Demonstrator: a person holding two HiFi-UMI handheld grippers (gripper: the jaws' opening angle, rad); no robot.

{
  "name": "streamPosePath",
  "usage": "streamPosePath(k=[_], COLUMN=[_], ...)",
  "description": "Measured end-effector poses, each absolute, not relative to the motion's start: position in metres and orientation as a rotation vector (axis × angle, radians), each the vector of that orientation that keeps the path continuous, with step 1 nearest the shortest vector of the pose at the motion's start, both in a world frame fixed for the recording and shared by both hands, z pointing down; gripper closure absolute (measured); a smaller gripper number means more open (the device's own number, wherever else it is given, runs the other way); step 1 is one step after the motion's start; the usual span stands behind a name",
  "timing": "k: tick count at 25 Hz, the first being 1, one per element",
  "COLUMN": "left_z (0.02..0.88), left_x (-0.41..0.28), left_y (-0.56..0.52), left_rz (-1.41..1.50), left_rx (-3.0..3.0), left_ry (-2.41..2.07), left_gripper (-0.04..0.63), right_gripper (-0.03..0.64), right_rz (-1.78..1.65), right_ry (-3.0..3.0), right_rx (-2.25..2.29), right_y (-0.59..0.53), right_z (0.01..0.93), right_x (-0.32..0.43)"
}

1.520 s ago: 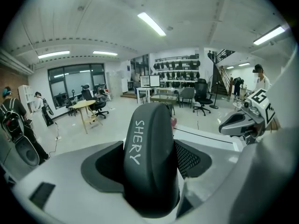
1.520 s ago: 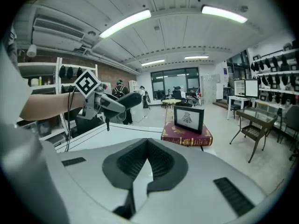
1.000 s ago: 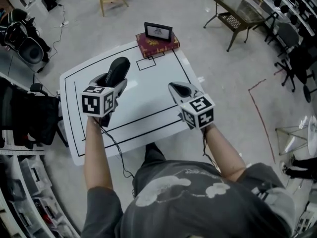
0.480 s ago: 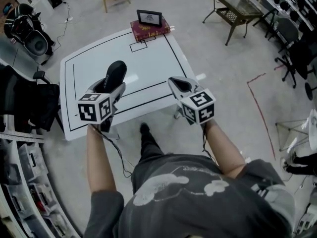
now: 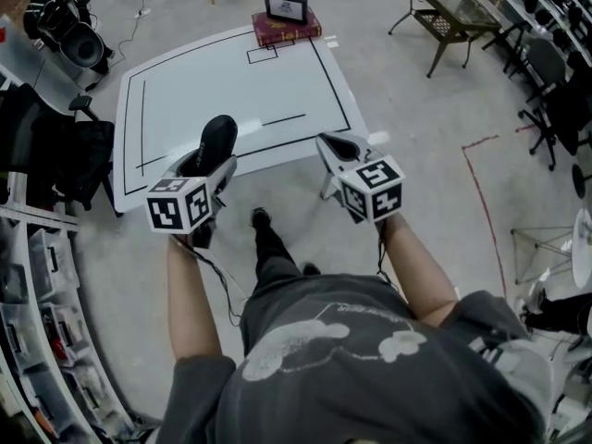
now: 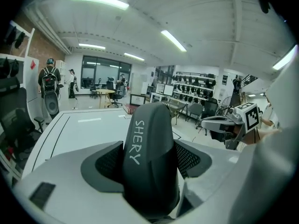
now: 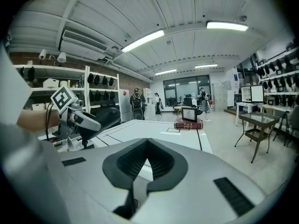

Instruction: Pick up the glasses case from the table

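Note:
The black glasses case (image 5: 217, 139) stands up between the jaws of my left gripper (image 5: 213, 160), which is shut on it; white lettering shows on the case (image 6: 149, 157) in the left gripper view. My right gripper (image 5: 335, 148) is shut with nothing in it, its tips meeting (image 7: 147, 143). Both grippers hang in the air just off the near edge of the white table (image 5: 203, 91), over the floor. The right gripper view shows the left gripper with the case (image 7: 96, 118) off to its left.
A red book (image 5: 287, 29) with a small picture frame (image 5: 286, 7) on it lies at the table's far edge. Black chair and bags (image 5: 55, 160) and shelving stand to the left. A metal bench (image 5: 453, 15) is far right; red tape (image 5: 476, 183) marks the floor.
The person has stepped back from the table. Both grippers, earlier over the tabletop, now hang past its near edge. The case has stayed in the left gripper.

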State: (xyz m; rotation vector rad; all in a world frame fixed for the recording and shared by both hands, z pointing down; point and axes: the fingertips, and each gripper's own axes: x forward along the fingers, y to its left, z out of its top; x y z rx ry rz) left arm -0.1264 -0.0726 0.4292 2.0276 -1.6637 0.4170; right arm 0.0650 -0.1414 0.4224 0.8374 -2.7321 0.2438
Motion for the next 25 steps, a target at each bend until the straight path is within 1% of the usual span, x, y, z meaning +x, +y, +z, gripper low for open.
streamPosePath(k=[8, 25], left_z=[0.456, 0.489], left_x=[-0.112, -0.112], left_y=[-0.022, 0.020], left_rz=[0.376, 0.288], left_rx=[1.969, 1.885], left_ry=[-1.654, -1.635], left_gripper=[0.267, 0.267], right_gripper=[0.617, 0.617], right_rz=[0.251, 0.298], right_ry=[-2.729, -2.684], right_rx=[0.756, 0.729], right_y=[-0.109, -0.092], right_z=[0.436, 0.465], right_x=[0.063, 0.056])
